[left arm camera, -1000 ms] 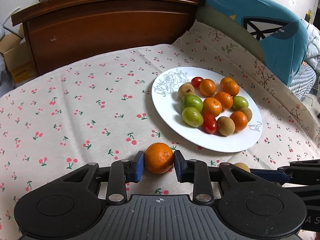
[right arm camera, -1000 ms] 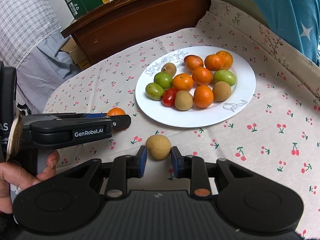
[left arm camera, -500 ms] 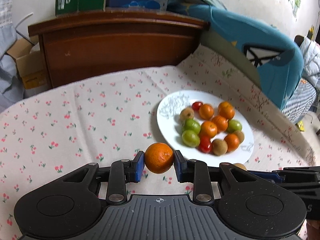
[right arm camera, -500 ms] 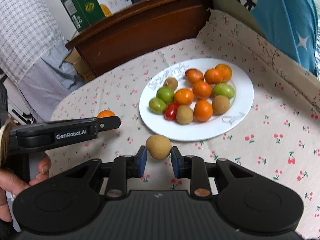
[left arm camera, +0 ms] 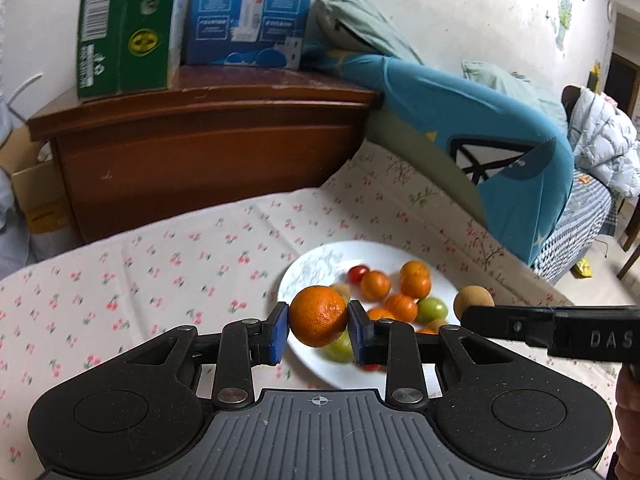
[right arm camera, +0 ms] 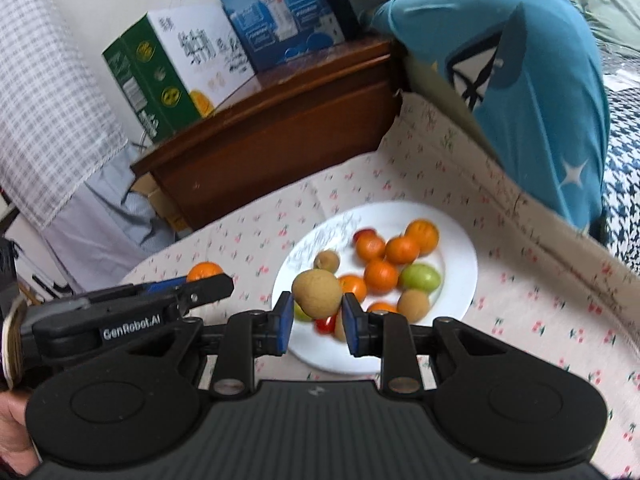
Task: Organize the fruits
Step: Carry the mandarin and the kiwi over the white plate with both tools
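Carry step was in hand, both sides loaded; left gripper (left arm camera: pixel 319 327) was clamped on the orange (left arm camera: pixel 319 315), blue pads tight against its sides; right gripper (right arm camera: pixel 316 318) was clamped on the brown fruit (right arm camera: pixel 317 294) the same way; both fruits were up off the cloth (left arm camera: pixel 160 280), held in the air at the near-left edge of the white plate (right arm camera: pixel 460 280); plate sat on the cherry-print cloth with a pile of oranges, green fruits, small red ones and more brown ones, mostly on its right half; bare patch was the patterned left part; frames were blurred, so exact height over the plate couldn't be told; my read: next move called for bringing each fruit over the plate, lowering until nearly resting, then spreading the fingers gently; round fruit would likely roll, so setting each against the pile or beside its own kind looked safer than dropping it on the bare rim side.
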Available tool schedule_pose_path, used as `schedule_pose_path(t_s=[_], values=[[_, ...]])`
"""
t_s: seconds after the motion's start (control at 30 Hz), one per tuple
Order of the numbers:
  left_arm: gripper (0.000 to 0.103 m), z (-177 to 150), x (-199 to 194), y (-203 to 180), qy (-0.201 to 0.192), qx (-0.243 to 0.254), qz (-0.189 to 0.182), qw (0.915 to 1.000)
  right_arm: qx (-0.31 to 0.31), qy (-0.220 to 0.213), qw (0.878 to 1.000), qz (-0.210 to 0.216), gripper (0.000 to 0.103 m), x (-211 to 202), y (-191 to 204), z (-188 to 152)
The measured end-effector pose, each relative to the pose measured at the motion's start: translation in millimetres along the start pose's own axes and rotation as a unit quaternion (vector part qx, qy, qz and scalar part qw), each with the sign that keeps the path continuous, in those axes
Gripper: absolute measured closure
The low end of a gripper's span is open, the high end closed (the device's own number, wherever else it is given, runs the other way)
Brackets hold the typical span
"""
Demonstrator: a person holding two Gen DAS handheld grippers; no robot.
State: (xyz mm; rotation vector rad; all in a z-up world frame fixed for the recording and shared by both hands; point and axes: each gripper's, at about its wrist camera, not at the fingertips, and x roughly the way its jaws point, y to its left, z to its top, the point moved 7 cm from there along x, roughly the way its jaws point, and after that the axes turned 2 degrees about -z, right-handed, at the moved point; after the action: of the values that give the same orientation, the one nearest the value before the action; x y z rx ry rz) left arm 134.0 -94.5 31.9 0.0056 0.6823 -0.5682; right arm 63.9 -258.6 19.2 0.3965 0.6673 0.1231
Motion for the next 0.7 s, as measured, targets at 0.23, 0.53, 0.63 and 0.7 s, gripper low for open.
schedule_pose_path(t_s=[0.23,0.53,0.63,0.7], values=[[0.075,10,22,-7,-0.002,0.008,-0.018,0.9998,0.015,-0.021,1.0,0.001,0.077,9,-17,29],[0.075,12,52,-15,0.011,0.017,-0.034,0.9992,0.026,-0.01,1.0,-0.002,0.077,42,-32,46],[0.075,10,61,-17,0.019,0.018,-0.041,0.9988,0.037,-0.001,0.999,0.001,0.077,55,-37,48],[0.074,9,66,-18,0.021,0.02,-0.042,0.9987,0.037,0.002,0.999,-0.004,0.077,62,-40,49]])
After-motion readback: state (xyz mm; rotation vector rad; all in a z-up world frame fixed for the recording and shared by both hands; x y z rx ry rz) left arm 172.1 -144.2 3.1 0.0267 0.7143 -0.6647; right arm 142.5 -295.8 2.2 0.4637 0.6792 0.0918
